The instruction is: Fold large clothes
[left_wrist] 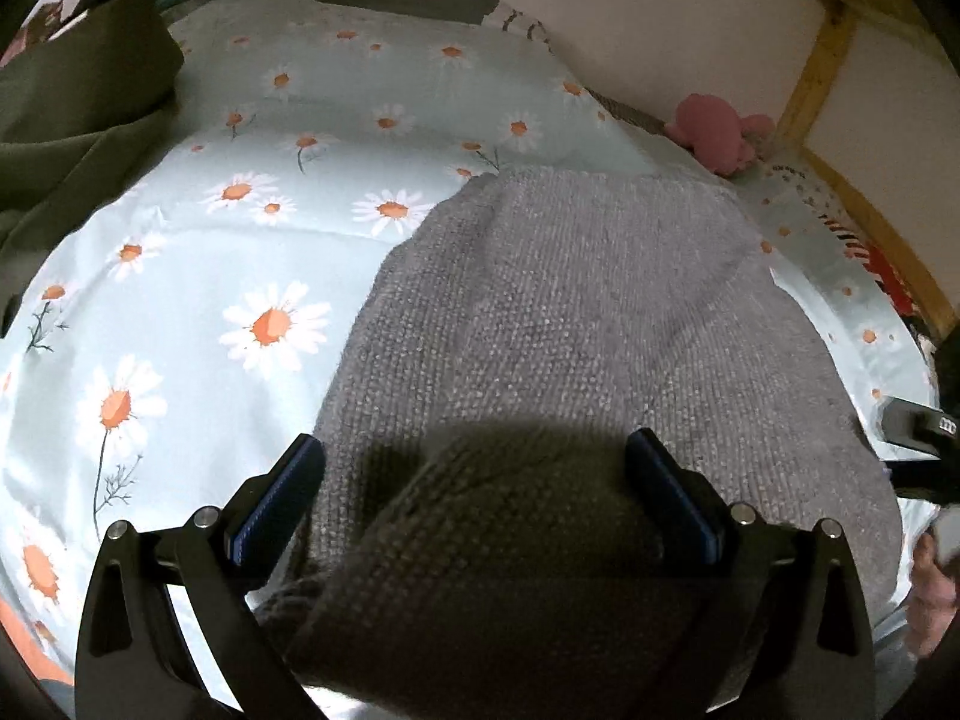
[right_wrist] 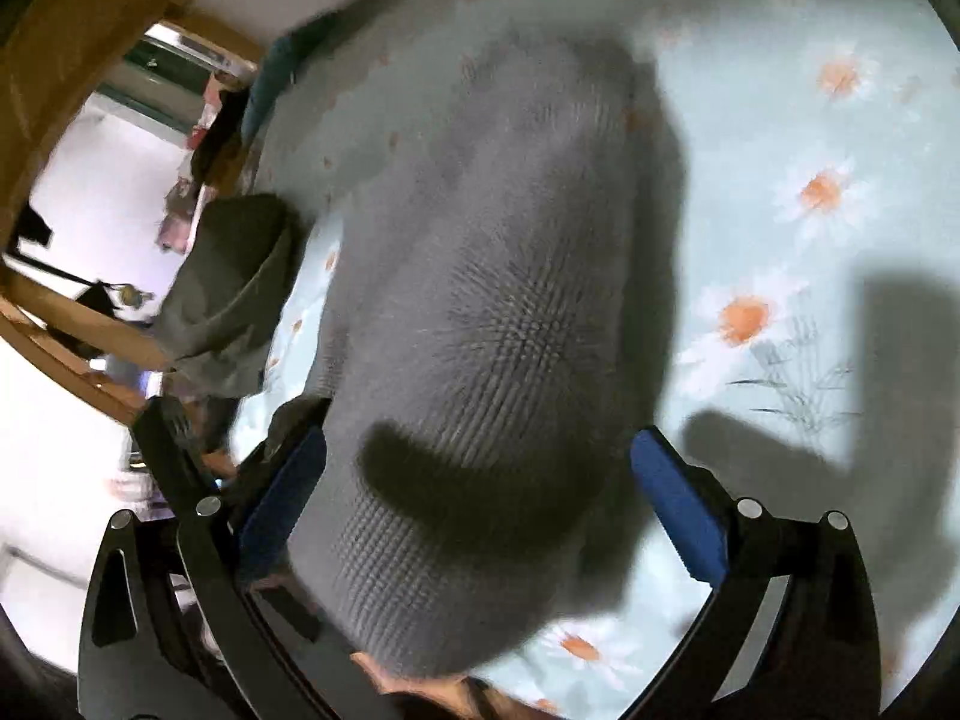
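A grey knitted sweater (left_wrist: 570,312) lies folded on a pale blue daisy-print bedsheet (left_wrist: 198,276). My left gripper (left_wrist: 477,456) is open, its blue-padded fingers (left_wrist: 672,492) set wide on either side of the sweater's near edge, just above it. In the right wrist view the same sweater (right_wrist: 480,276) runs away from the camera, blurred by motion. My right gripper (right_wrist: 480,450) is open, its fingers (right_wrist: 678,498) astride the sweater's near end. Part of the right gripper (left_wrist: 918,426) shows at the right edge of the left wrist view.
An olive green garment (left_wrist: 78,108) is heaped at the bed's left, also seen in the right wrist view (right_wrist: 234,288). A pink plush toy (left_wrist: 720,132) lies by the wall. A wooden bed frame (left_wrist: 822,66) borders the bed.
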The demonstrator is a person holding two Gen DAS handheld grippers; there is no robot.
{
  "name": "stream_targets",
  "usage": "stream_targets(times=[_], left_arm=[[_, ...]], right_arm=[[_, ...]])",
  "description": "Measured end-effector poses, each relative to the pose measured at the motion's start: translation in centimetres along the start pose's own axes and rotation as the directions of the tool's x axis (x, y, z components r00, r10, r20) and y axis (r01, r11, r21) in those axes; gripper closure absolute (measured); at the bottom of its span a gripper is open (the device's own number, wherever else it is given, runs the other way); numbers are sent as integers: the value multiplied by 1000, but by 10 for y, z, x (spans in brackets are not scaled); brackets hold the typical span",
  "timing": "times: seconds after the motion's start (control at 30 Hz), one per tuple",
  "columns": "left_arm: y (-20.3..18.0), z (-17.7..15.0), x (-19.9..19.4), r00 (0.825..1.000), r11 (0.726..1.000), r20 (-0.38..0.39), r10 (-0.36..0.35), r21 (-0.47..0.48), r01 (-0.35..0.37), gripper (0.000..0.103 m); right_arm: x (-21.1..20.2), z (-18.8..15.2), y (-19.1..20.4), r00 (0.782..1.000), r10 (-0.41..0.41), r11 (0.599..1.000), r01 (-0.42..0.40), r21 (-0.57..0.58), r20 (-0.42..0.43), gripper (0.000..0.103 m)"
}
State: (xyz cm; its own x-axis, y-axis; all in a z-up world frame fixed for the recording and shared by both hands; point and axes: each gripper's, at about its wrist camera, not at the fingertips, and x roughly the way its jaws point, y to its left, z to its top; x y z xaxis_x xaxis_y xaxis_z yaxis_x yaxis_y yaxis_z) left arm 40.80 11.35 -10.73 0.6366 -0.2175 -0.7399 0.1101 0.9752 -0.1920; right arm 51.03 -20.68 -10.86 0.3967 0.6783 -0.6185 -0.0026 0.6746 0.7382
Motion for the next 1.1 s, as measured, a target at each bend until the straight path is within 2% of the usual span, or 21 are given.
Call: stream_targets(times=[0.03, 0.07, 0.13, 0.2, 0.27, 0.33, 0.47, 0.53, 0.6, 0.63, 0.67, 0.73, 0.8, 0.87, 0.9, 0.93, 1.0, 1.03, 1.07, 1.1], left_arm=[[-1, -1, 0, 1000, 1000, -1, 1, 1, -1, 5], [0, -3, -1, 1000, 1000, -4, -1, 4, 1, 5], [1, -6, -3, 1000, 1000, -5, -5, -1, 5, 5], [9, -10, -5, 1000, 999, -10, -16, -39, 16, 5], [17, -13, -8, 999, 996, -11, -35, -79, 34, 5], [26, -19, -15, 998, 989, 7, -62, -134, 63, 5], [40, -40, -43, 983, 940, 62, -176, -286, 186, 5], [45, -57, -65, 977, 908, 108, -186, -361, 213, 5], [48, -72, -84, 965, 864, 154, -211, -433, 258, 5], [51, -85, -94, 958, 825, 186, -220, -489, 285, 5], [53, -97, -99, 946, 772, 208, -250, -546, 324, 5], [54, -120, -88, 912, 624, 216, -348, -673, 398, 5], [52, -137, -64, 887, 514, 185, -424, -756, 404, 5], [51, -148, -48, 873, 459, 192, -449, -788, 410, 5], [51, -150, -40, 853, 423, 228, -469, -790, 444, 5], [52, -150, -35, 836, 401, 257, -484, -785, 473, 5], [50, -145, -30, 813, 381, 316, -489, -761, 525, 5], [48, -142, -30, 806, 383, 337, -486, -747, 543, 5], [46, -136, -32, 803, 400, 353, -480, -726, 559, 5], [42, -131, -32, 811, 430, 340, -475, -714, 552, 5]], right_arm=[[18, 4, -7, 997, 62, 998, -61, 31, -47, 2], [33, 5, -11, 995, 74, 996, -71, 46, -64, 2], [40, 4, -10, 994, 106, 993, -104, 52, -31, 2], [41, 2, -4, 987, 159, 986, -157, 45, -38, 3], [43, -4, 3, 990, 132, 991, -132, -5, -58, 16], [42, -9, 1, 987, 151, 988, -150, 23, -58, 32], [41, -12, -6, 985, 169, 984, -167, 59, -26, 39], [41, -11, -8, 984, 178, 981, -176, 82, -9, 40], [41, -11, -9, 982, 188, 978, -188, 94, -1, 40], [41, -11, -10, 981, 194, 976, -193, 98, 1, 40], [41, -12, -9, 981, 196, 975, -195, 101, 3, 40], [39, -15, -11, 980, 197, 975, -196, 104, 4, 40], [38, -17, -11, 981, 195, 975, -194, 108, 9, 40], [38, -19, -10, 981, 195, 974, -195, 113, 11, 40], [38, -21, -10, 981, 195, 974, -194, 114, 10, 40], [38, -24, -9, 981, 192, 976, -191, 108, 6, 40], [38, -27, -7, 982, 191, 976, -190, 107, 0, 40], [38, -29, -7, 981, 192, 976, -191, 107, -2, 40], [38, -30, -7, 981, 196, 975, -194, 109, -3, 40], [38, -31, -8, 979, 202, 973, -200, 112, -2, 40]])
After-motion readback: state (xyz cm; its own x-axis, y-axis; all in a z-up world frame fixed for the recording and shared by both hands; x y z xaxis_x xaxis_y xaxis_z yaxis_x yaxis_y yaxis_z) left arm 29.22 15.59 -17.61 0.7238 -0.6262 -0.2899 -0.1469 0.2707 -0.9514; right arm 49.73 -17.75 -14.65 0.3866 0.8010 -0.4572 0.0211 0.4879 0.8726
